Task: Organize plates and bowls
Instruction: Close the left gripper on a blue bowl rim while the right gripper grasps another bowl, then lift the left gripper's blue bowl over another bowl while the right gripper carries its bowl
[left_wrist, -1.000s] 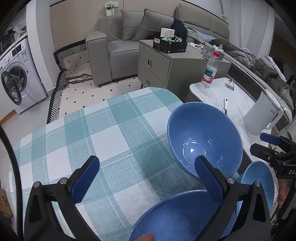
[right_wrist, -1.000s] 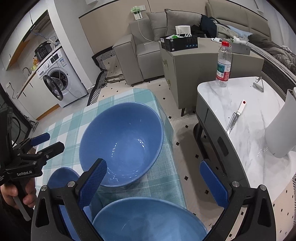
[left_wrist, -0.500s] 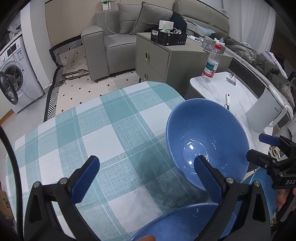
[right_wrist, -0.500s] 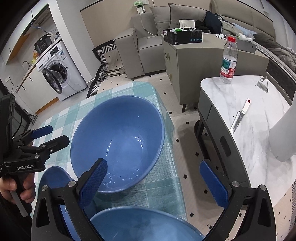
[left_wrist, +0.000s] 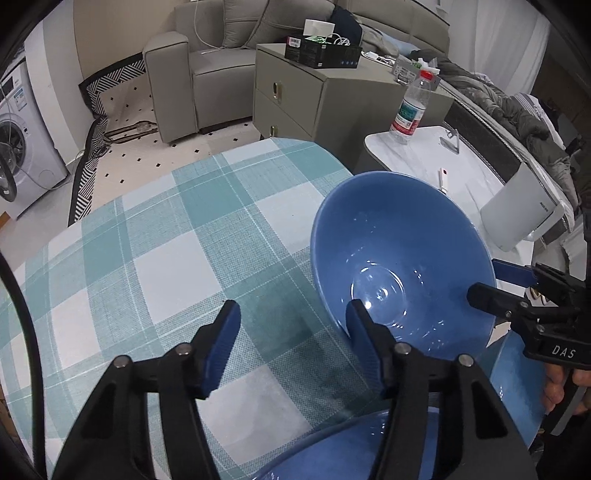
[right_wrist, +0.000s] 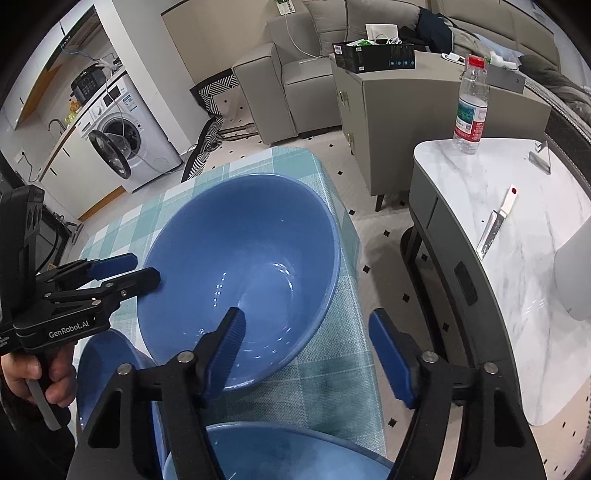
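Blue glazed and deep, the large bowl (left_wrist: 402, 266) sits on the checked tablecloth (left_wrist: 155, 258) near the table's far right corner. Both grippers straddle its rim from opposite sides, one pad inside and one outside. The left gripper (left_wrist: 291, 347) has its jaws closing around the bowl's near-left rim; whether the pads press yet is unclear. The right gripper (right_wrist: 306, 354) is likewise closing on the opposite rim. A second bowl (right_wrist: 273, 454) lies nearer than the large bowl, and a small plate (right_wrist: 107, 373) just beside it.
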